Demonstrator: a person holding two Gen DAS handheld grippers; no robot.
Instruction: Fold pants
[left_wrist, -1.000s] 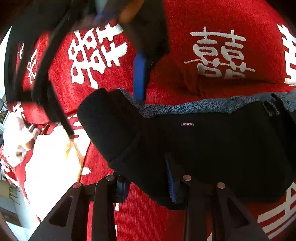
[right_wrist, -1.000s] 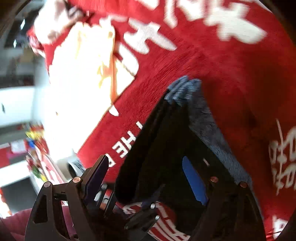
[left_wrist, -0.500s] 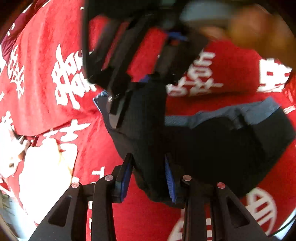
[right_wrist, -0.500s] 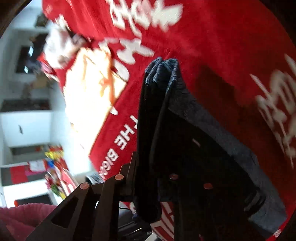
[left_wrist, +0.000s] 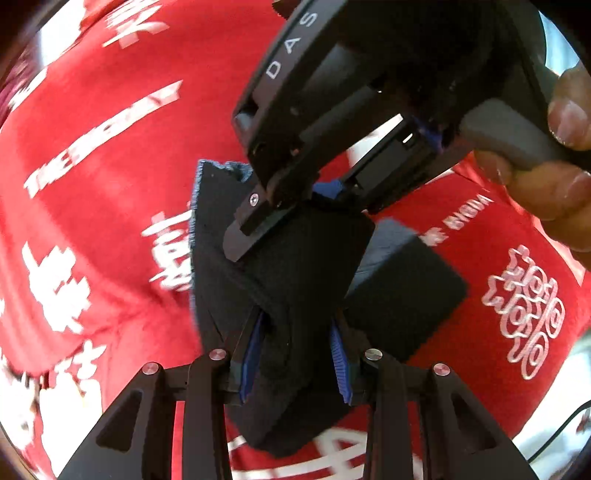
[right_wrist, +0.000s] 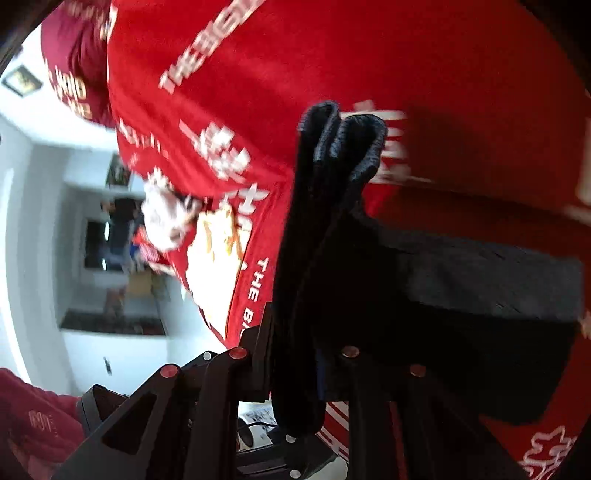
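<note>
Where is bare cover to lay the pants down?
Bare red cover lies left of the pants, up to its white lettering, and right of them toward the looped white motif. Crowded at centre: left tongs and right tongs clamp the bundle.

Bright daylight, glare at 9 o'clock; fisheye warp w/ dark rim, motion blur on red cloth (left_wrist: 110, 155).

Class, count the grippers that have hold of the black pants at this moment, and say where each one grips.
2. The left gripper clamps the pants at the near edge of the bundle; the right gripper pinches the far, upper edge, opposite it.
</note>
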